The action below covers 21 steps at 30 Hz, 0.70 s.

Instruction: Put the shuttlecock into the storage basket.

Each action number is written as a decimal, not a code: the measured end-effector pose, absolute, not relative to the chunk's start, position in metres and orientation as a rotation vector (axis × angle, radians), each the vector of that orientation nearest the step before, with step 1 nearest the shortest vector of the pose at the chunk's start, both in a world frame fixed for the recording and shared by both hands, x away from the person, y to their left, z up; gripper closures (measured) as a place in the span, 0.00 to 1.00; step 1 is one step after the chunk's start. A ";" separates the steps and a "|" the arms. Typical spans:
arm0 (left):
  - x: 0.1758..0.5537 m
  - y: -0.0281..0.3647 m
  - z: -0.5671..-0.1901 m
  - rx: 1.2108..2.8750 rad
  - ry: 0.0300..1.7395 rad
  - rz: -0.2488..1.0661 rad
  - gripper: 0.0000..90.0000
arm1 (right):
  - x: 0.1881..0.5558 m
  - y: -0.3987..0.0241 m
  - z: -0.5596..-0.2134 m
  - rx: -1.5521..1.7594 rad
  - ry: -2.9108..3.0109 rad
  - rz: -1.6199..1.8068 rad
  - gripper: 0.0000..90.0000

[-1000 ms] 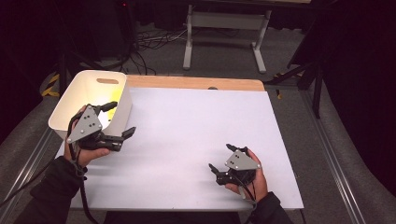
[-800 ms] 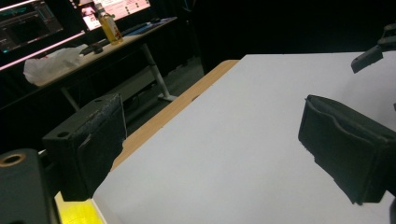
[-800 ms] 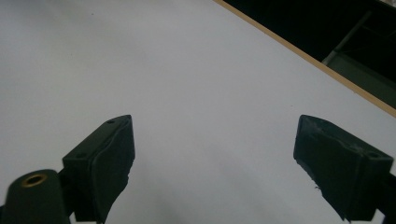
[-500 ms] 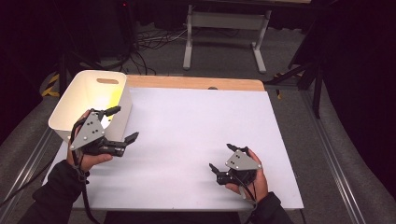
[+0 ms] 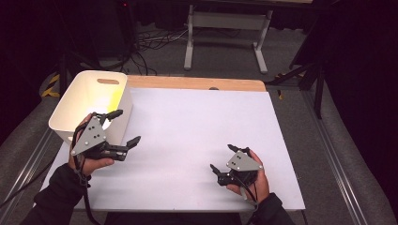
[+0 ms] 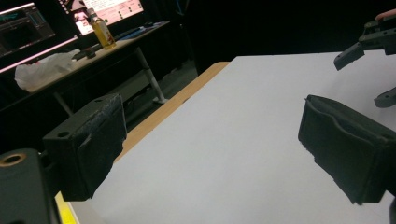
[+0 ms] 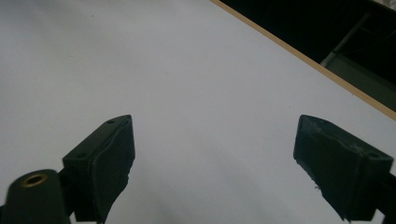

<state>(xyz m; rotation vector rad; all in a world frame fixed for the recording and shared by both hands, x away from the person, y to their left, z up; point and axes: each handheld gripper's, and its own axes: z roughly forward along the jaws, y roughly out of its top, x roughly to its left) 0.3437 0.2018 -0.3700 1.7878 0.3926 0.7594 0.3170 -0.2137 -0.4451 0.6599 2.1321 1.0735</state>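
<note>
Hovering just beside the white rectangular plastic bin (image 5: 80, 101), the left gripper (image 5: 126, 127) is held over the left part of the white sheet-covered table (image 5: 197, 136) with its jaws spread wide and nothing between them. One jaw tip is seen against the bin's near wall, the other above the sheet. The bin stands at the table's far left corner; a slot handle is cut in its far wall, and a yellow glow is seen on its inner side. What lies on its bottom cannot be told.

The right gripper (image 5: 224, 159) is held low over the near right part of the table, well apart from the bin, and its jaws are also wide apart and empty. In the left gripper view, a yellow bottle (image 6: 101, 31) is seen on a desk behind.
</note>
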 end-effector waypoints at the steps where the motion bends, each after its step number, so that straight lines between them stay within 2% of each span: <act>1: 0.343 0.202 -0.370 1.787 0.391 0.761 0.09 | 0.317 -0.214 -0.445 0.659 2.132 1.073 0.15; 21: 0.338 0.191 -0.380 1.814 0.351 0.741 0.09 | 0.315 -0.213 -0.444 0.650 2.127 1.073 0.15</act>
